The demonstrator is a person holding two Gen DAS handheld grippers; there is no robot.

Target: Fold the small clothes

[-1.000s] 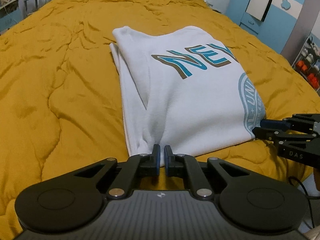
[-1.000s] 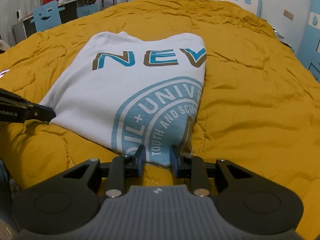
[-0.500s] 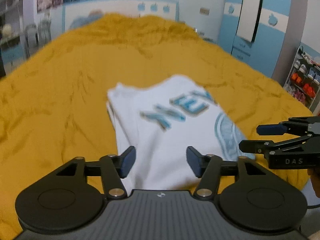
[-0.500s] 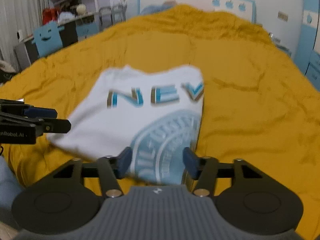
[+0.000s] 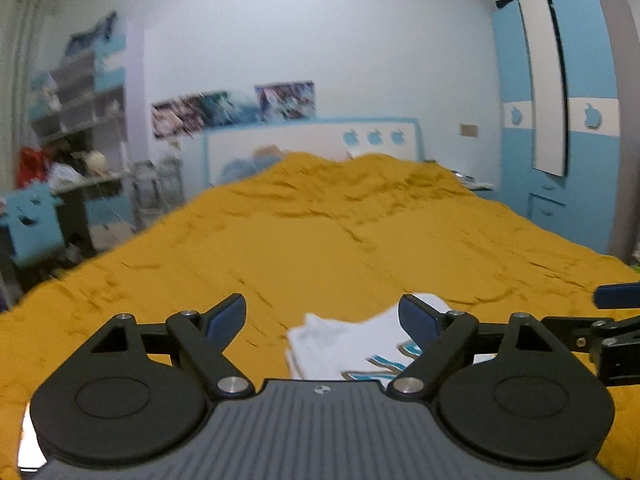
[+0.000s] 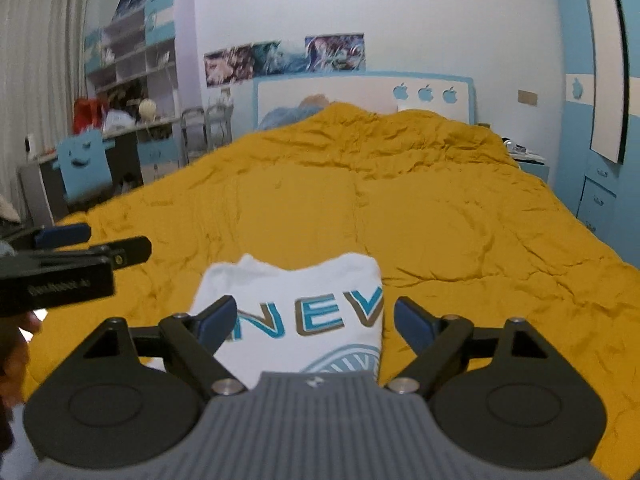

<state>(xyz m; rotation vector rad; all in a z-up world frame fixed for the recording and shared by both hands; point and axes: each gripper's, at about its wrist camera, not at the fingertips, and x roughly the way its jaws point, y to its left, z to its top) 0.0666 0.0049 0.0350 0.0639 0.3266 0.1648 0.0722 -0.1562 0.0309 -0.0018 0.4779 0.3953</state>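
Observation:
A white folded T-shirt point(image 6: 292, 292) with blue and brown letters lies flat on the mustard-yellow bedspread point(image 6: 440, 208). In the left wrist view only its far part point(image 5: 340, 344) shows, low in the frame. My left gripper point(image 5: 322, 320) hangs above it with its jaws opening wide and nothing between them. My right gripper point(image 6: 312, 318) is also raised over the shirt's near edge, its jaws opening, empty. Each gripper shows at the edge of the other's view: the right gripper point(image 5: 608, 320) and the left gripper point(image 6: 88, 244).
The bedspread point(image 5: 320, 240) stretches back to a white and blue headboard point(image 6: 360, 92). A blue wardrobe point(image 5: 560, 100) stands on the right. On the left are a desk with a blue chair point(image 6: 82, 168) and cluttered shelves point(image 6: 132, 60). A hand point(image 6: 16, 344) shows at the left edge.
Both grippers let go of the shirt's near edge, opened wide and rose, tilting up toward the headboard. The shirt stays folded flat on the bed.

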